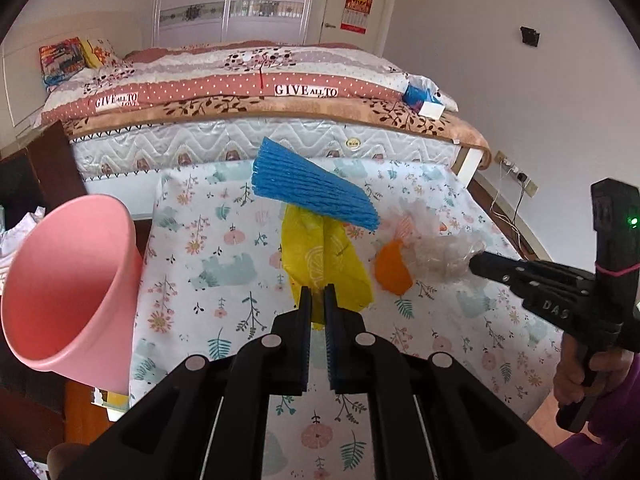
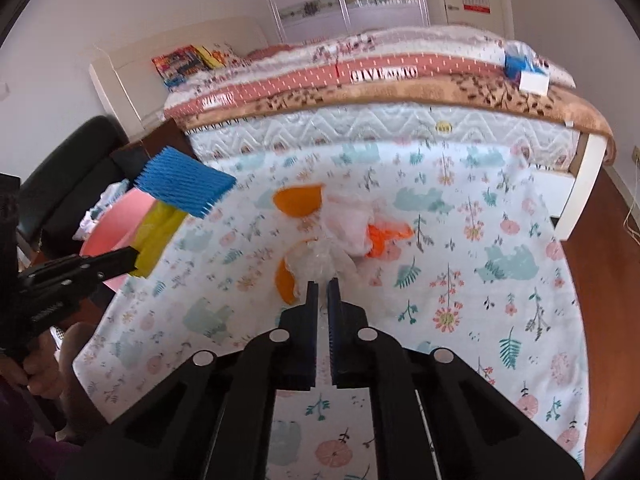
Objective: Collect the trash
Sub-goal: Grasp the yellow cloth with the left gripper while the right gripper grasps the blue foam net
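My left gripper (image 1: pixel 318 294) is shut on a yellow plastic wrapper (image 1: pixel 324 264), held above the floral cloth; a blue foam net sleeve (image 1: pixel 312 186) rests on the wrapper's far end. In the right wrist view the yellow wrapper (image 2: pixel 158 236) and the blue sleeve (image 2: pixel 184 184) hang at the left, over the bin. My right gripper (image 2: pixel 323 288) is shut on a crumpled clear plastic bag (image 2: pixel 320 258), also in the left wrist view (image 1: pixel 440 248). Orange peel pieces (image 2: pixel 298 200) and orange scraps (image 2: pixel 386 236) lie by the bag. A pink bin (image 1: pixel 68 288) stands left of the table.
The floral tablecloth (image 1: pixel 224 264) covers the table. A bed with patterned blankets (image 1: pixel 248 80) runs along the far side. A dark chair (image 2: pixel 68 176) stands at the left behind the bin. Wooden floor (image 2: pixel 612 280) and wall sockets with cables lie to the right.
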`<state>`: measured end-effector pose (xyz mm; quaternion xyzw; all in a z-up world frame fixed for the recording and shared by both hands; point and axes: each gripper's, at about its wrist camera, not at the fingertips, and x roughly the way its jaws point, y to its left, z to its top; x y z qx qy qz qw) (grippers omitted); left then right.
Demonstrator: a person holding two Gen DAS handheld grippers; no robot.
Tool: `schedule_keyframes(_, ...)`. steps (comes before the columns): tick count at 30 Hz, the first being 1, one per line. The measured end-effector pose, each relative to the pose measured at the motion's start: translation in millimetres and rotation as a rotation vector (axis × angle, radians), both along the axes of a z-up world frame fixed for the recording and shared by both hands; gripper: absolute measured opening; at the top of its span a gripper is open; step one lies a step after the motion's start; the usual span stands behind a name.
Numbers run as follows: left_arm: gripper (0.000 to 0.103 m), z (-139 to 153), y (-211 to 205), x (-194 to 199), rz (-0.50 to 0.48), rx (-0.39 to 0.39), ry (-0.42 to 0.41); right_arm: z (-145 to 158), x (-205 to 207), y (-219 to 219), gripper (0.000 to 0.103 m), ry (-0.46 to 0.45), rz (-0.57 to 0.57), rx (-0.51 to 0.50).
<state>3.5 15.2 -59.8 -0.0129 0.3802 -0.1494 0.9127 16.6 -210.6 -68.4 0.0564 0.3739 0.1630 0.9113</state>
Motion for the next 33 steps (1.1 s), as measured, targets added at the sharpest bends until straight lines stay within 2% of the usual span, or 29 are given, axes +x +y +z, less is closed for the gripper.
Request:
schedule_keyframes(7,0.005,4.4,-3.3,-7.4,-0.023,-0.01,-0.009,20.6,-6.1,-0.4,0.006,-0.026,0.02,0.053)
schedule_keyframes(9,0.005,6.3,-4.7,-10.1,-0.032,-0.015,-0.015,21.1,-3.3,1.1,0.013,0.0,0.026,0.067)
schedule_keyframes(11,0.005,7.2,-5.1,-11.9,-0.044,-0.017,-0.02,21.9,-2.4,2.6,0.034,0.013,0.035,0.088)
schedule_keyframes(17,0.005,6.6,-8.7,-17.8,-0.096,-0.041,-0.019,32.4,-1.2,16.8,0.052,0.004,0.139,0.216)
schedule_keyframes(26,0.005,6.1,-12.9,-27.3,-0.164,-0.088,-0.032,18.3,27.9,22.5,0.053,0.113,0.17,0.368)
schedule_keyframes(30,0.005,2.9,-14.1,-26.6,-0.177,-0.087,-0.022,16.3,34.2,28.4,0.053,0.121,0.178,0.39)
schedule_keyframes(31,0.005,1.4,-13.7,-25.9,-0.176,-0.088,-0.018,16.9,34.9,29.8,0.051,0.109,0.165,0.373)
schedule_keyframes(32,0.005,0.0,-13.1,-25.0,-0.174,-0.088,-0.014,17.2,35.8,31.4,0.032,0.101,0.154,0.352)
schedule_keyframes(33,0.005,-0.9,-12.4,-24.3,-0.171,-0.088,-0.011,16.9,37.2,33.0,0.024,0.098,0.149,0.333)
